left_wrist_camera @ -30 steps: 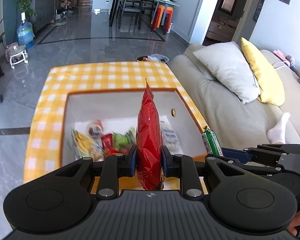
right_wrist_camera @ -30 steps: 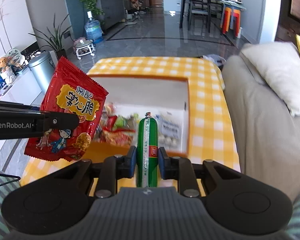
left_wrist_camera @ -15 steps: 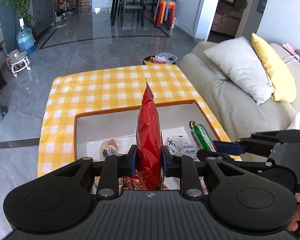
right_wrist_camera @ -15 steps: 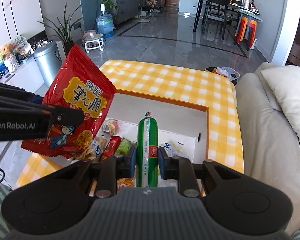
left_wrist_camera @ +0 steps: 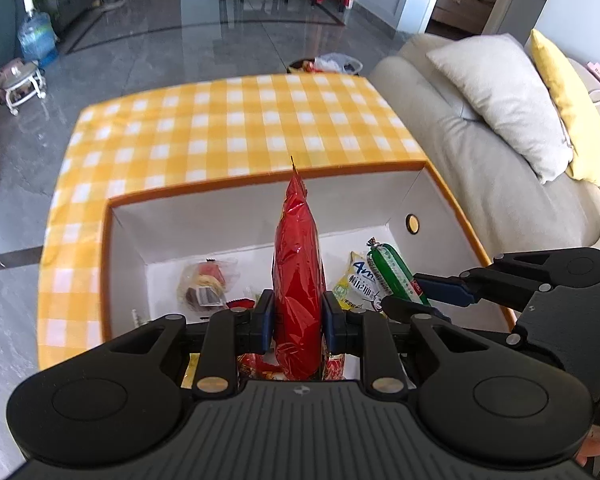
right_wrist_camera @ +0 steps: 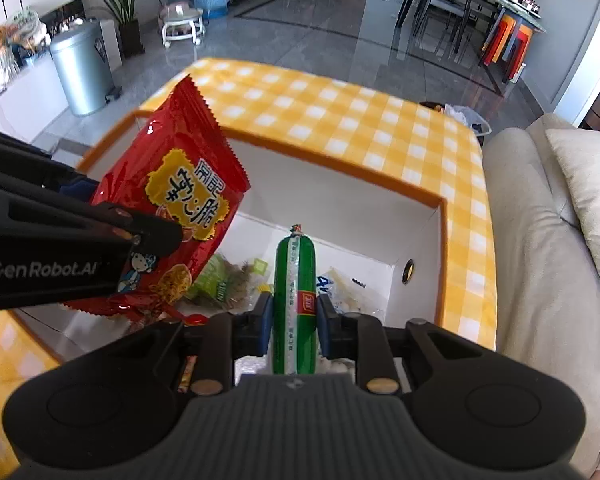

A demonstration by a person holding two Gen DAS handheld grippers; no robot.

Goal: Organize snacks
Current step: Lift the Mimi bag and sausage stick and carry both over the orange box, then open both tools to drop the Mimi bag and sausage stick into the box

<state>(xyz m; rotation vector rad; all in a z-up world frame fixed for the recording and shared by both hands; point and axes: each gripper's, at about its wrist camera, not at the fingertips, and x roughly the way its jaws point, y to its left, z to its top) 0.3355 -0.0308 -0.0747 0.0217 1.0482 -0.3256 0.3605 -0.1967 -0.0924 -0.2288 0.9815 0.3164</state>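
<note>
My left gripper (left_wrist_camera: 296, 316) is shut on a red snack bag (left_wrist_camera: 298, 280) and holds it edge-on over the open white box (left_wrist_camera: 204, 220) with an orange rim. The bag's printed face shows in the right wrist view (right_wrist_camera: 172, 204). My right gripper (right_wrist_camera: 294, 314) is shut on a green sausage stick (right_wrist_camera: 294, 296), also above the box (right_wrist_camera: 340, 196); it shows in the left wrist view (left_wrist_camera: 396, 276) to the right of the bag. Several wrapped snacks (left_wrist_camera: 206, 284) lie on the box floor.
The box sits on a table with a yellow checked cloth (left_wrist_camera: 228, 128). A beige sofa (left_wrist_camera: 500, 168) with a grey pillow and a yellow pillow runs along the right. A metal bin (right_wrist_camera: 84, 68) stands on the floor at left.
Both grippers have moved forward and down over the box, each still holding its snack. The box interior now fills more of both views.
</note>
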